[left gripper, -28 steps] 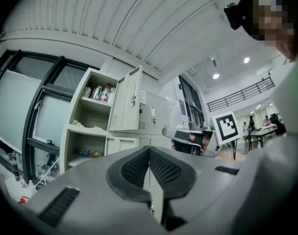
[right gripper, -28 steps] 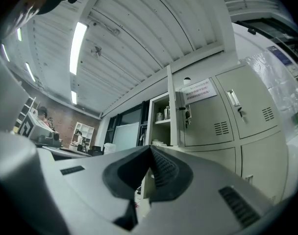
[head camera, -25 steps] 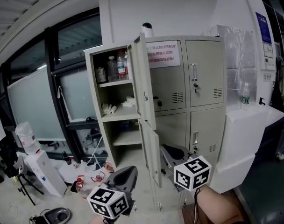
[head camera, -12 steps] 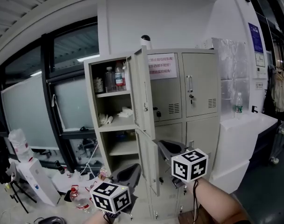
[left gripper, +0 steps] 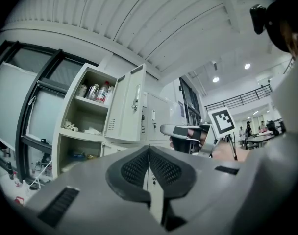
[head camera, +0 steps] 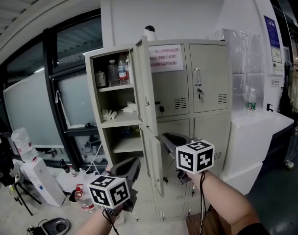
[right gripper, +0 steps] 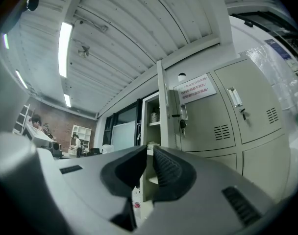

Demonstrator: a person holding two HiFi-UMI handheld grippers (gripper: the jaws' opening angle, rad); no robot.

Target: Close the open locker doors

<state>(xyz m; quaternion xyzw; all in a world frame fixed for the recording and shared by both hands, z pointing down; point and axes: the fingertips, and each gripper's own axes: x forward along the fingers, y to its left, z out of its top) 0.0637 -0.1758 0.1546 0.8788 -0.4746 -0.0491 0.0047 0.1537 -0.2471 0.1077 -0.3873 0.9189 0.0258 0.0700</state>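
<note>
— Two doors of the grey metal locker [head camera: 208, 89] stand open, is that right?
— Yes. The upper door [head camera: 143, 82] and the lower door [head camera: 152, 156], both flat panels of painted sheet steel, are swung out from the left column. The remaining doors are shut and have small vent slits.
— What is inside the open compartments?
— On the top shelf, some bottles [head camera: 117, 72], upright. On the shelf below, something white and crumpled [head camera: 129, 107]; I cannot tell what.
— And the tools?
— The left gripper [left gripper: 149, 156] has its dark ribbed pads pressed together, with nothing between them. The right gripper [right gripper: 150, 155] is opening its jaws: a narrow gap, nothing in it. Both hover near the lower door.
</note>
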